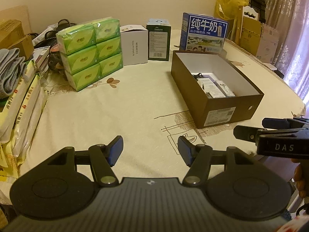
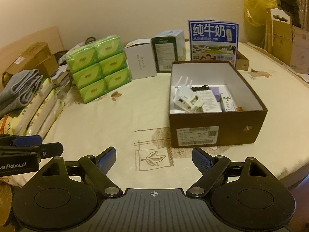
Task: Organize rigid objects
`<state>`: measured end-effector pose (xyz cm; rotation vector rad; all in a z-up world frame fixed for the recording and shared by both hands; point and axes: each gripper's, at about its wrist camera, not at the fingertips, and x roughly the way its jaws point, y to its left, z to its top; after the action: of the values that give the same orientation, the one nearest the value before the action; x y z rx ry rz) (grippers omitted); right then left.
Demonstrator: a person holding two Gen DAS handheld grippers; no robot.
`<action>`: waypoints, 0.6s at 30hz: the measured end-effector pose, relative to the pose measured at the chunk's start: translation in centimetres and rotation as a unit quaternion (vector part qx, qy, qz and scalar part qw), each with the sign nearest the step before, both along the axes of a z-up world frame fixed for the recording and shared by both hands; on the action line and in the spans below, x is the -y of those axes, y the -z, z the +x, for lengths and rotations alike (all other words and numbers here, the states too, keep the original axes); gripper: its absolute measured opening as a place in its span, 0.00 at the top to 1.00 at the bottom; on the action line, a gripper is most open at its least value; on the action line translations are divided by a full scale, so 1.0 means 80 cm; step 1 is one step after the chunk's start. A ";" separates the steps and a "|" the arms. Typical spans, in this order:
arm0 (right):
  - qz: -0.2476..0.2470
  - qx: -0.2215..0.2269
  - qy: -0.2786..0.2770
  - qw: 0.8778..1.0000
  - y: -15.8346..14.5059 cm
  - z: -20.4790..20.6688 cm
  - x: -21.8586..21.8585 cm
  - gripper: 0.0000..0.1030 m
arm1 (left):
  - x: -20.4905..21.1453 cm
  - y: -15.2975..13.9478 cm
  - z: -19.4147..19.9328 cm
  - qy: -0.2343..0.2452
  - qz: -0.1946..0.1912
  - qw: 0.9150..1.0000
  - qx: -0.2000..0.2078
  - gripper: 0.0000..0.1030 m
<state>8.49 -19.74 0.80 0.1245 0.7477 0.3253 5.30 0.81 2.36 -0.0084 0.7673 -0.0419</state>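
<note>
- Evidently the brown box (image 2: 218, 133) serves as the collecting bin: it stands open-topped, right of centre on the table (image 2: 115, 119), so both hands reach it.
- Inside lie one white router (image 2: 185, 98) with three antennas showing, one black cable (image 2: 199, 88), and at least two small cartons (image 2: 210, 100); more may be hidden.
- At the far edge stand one green tissue pack (image 1: 90, 50) showing six packets, one white carton (image 1: 134, 45), one dark carton (image 1: 158, 40) and one milk box (image 1: 204, 33), probably unsorted.
- Left gripper (image 1: 150, 150): jaws moderately apart, nothing between.
- Right gripper (image 2: 154, 160): jaws wide, nothing between, hovering near the table's front.
</note>
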 end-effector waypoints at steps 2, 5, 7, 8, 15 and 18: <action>0.000 -0.001 -0.002 1.000 0.001 -0.002 -0.004 0.19 | -0.002 0.000 -0.003 -0.002 0.000 1.000 0.001 0.43; 0.004 -0.004 -0.006 1.000 0.003 -0.003 -0.009 0.19 | -0.003 0.000 -0.005 -0.003 -0.001 1.000 0.001 0.43; 0.004 -0.005 -0.009 1.000 0.004 -0.003 -0.012 0.19 | -0.003 0.001 -0.007 -0.004 -0.001 1.000 0.001 0.43; 0.005 -0.006 -0.011 1.000 0.004 -0.003 -0.013 0.19 | -0.004 0.001 -0.007 -0.005 -0.001 1.000 0.001 0.43; 0.008 -0.010 -0.013 1.000 0.008 -0.004 -0.017 0.19 | -0.005 0.004 -0.009 -0.007 -0.001 1.000 -0.002 0.43; 0.008 -0.012 -0.014 1.000 0.009 -0.004 -0.017 0.19 | -0.005 0.005 -0.009 -0.007 0.000 1.000 -0.004 0.43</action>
<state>8.21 -18.34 0.08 0.1340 0.7711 0.3578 4.60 1.17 1.96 -0.0148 0.7750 -0.0288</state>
